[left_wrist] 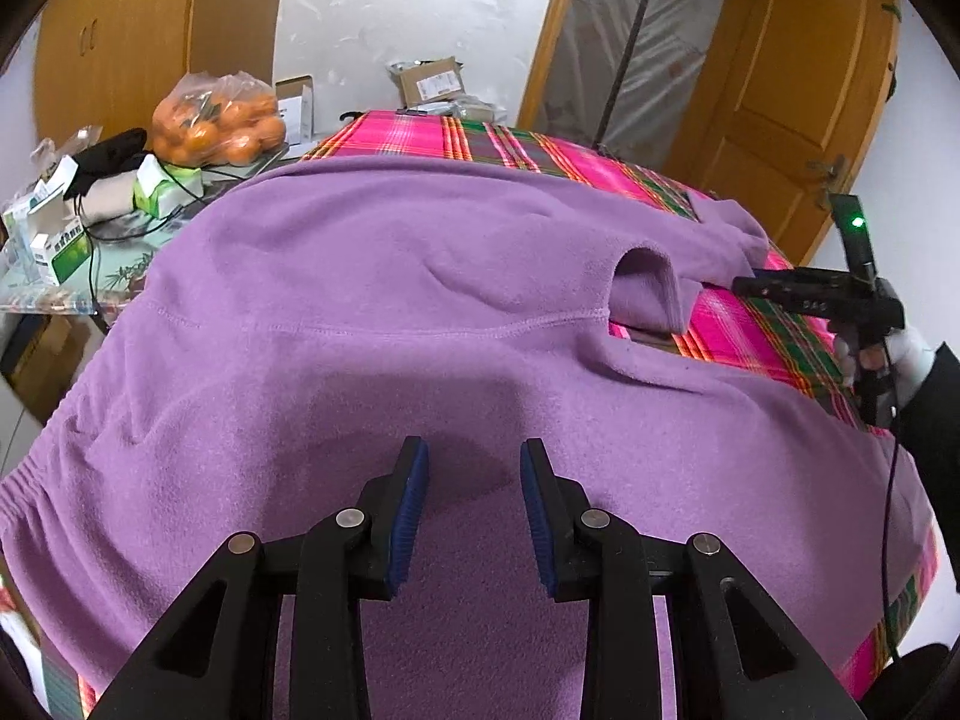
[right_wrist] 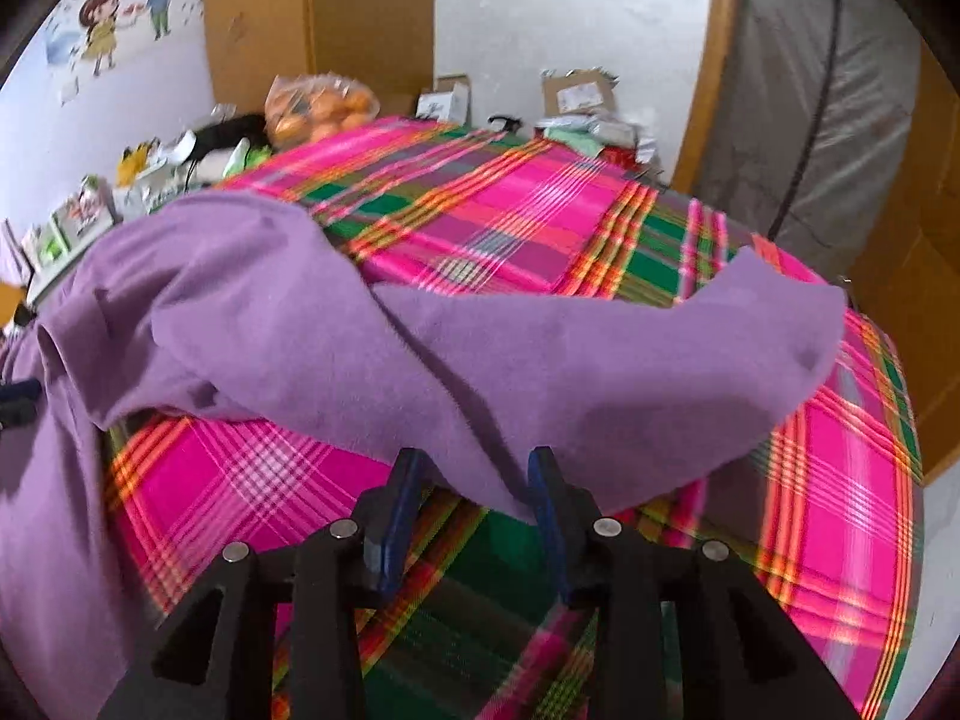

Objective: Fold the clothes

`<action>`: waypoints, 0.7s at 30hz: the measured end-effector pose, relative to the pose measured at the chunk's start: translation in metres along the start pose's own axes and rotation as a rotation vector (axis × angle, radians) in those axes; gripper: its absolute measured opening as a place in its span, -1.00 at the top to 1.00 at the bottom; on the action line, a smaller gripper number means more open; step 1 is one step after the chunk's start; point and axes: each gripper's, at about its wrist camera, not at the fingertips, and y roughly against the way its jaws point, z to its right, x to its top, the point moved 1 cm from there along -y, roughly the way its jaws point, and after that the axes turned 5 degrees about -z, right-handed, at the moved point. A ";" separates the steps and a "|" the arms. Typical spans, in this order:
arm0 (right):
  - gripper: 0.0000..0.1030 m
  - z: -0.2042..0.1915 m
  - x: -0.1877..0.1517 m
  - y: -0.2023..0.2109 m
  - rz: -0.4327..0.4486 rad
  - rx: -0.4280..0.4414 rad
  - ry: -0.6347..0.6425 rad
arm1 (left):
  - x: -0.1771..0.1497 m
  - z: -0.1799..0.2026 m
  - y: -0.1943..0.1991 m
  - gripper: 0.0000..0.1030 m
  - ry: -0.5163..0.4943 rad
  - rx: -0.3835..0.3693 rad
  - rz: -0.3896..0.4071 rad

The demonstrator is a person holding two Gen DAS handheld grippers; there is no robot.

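A purple fleece garment (left_wrist: 420, 276) lies spread over a pink and green plaid cloth (left_wrist: 750, 330) that covers the table. My left gripper (left_wrist: 474, 468) hovers over the garment's near part, open, with only flat fabric beneath the gap. In the right wrist view a purple sleeve (right_wrist: 540, 360) lies raised across the plaid cloth (right_wrist: 510, 210). Its lower edge dips between the blue pads of my right gripper (right_wrist: 474, 480), which stand apart without pressing on it. The right gripper (left_wrist: 744, 285), held by a gloved hand (left_wrist: 906, 354), also shows at the garment's right side.
A bag of oranges (left_wrist: 216, 126), small boxes (left_wrist: 60, 240) and cables crowd the table's left end. Cardboard packages (left_wrist: 429, 81) sit at the far edge. A wooden door (left_wrist: 798, 90) stands behind on the right.
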 end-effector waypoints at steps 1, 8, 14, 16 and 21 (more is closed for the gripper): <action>0.25 0.000 0.000 0.000 -0.002 0.002 0.007 | 0.000 0.000 0.000 0.36 -0.001 0.002 0.000; 0.94 -0.009 0.004 0.041 0.008 0.019 0.017 | -0.003 0.003 0.000 0.36 -0.012 0.023 0.006; 0.94 -0.040 0.028 0.134 0.181 0.069 0.114 | -0.003 0.002 0.001 0.36 -0.010 0.018 0.008; 0.94 -0.050 0.044 0.156 0.227 0.069 0.153 | -0.004 0.001 0.001 0.36 -0.003 0.008 0.009; 0.92 -0.045 0.099 0.130 0.222 -0.079 0.156 | -0.004 -0.001 0.002 0.36 0.009 -0.009 0.011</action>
